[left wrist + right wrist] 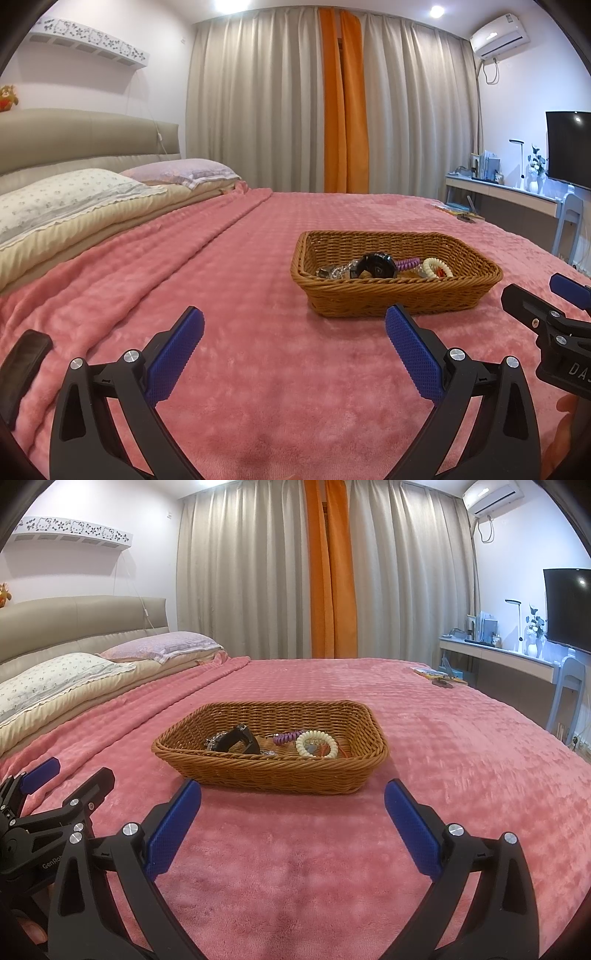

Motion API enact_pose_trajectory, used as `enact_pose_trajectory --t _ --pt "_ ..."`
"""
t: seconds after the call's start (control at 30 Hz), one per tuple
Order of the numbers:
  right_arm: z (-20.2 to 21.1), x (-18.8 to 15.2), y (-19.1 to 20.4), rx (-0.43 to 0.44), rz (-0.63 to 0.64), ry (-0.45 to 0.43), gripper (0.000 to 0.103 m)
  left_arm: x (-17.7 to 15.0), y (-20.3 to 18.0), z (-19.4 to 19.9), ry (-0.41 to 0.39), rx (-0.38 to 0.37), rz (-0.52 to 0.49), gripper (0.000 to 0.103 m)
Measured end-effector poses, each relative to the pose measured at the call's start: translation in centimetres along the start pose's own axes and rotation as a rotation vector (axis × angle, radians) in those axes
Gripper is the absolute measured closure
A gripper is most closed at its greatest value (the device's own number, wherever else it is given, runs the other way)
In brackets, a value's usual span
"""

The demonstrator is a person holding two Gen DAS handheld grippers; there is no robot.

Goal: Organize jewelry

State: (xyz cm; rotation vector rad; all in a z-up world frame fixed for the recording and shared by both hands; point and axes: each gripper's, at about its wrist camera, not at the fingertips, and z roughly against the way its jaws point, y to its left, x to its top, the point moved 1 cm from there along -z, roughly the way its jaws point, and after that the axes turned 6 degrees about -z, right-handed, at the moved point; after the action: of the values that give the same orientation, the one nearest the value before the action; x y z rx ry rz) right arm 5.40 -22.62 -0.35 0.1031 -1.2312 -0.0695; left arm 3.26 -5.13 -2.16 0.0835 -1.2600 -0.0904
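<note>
A brown woven wicker basket (271, 764) sits on the pink plush bed blanket (461, 760) at twelve o'clock — holding coiled hair ties (317, 744). Left gripper (294, 332) and right gripper (293, 805) — jaws spread wide, empty.

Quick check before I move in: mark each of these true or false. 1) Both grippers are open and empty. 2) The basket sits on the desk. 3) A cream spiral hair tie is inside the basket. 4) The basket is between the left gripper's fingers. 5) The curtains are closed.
1) True: the left gripper and the right gripper both stand open with nothing between their fingers.
2) False: the wicker basket sits on the pink blanket on the bed.
3) True: the cream spiral hair tie lies in the basket, beside a purple one.
4) False: the basket lies ahead of the fingers, to the right.
5) True: the curtains are drawn shut.
</note>
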Motion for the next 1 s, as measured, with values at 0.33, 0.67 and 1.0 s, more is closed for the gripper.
enact_pose_trajectory --t 0.33,0.67,1.0 --pt "0.01 -0.02 0.01 0.000 -0.001 0.000 0.008 -0.59 -0.27 0.00 0.012 -0.006 -0.005 0.008" --pt "0.01 0.01 0.00 0.000 -0.002 0.001 0.008 -0.59 -0.29 0.03 0.012 -0.011 -0.007 0.008" --pt "0.03 -0.19 0.04 -0.003 0.004 0.001 0.008 -0.55 -0.25 -0.11 0.015 -0.012 -0.007 0.008"
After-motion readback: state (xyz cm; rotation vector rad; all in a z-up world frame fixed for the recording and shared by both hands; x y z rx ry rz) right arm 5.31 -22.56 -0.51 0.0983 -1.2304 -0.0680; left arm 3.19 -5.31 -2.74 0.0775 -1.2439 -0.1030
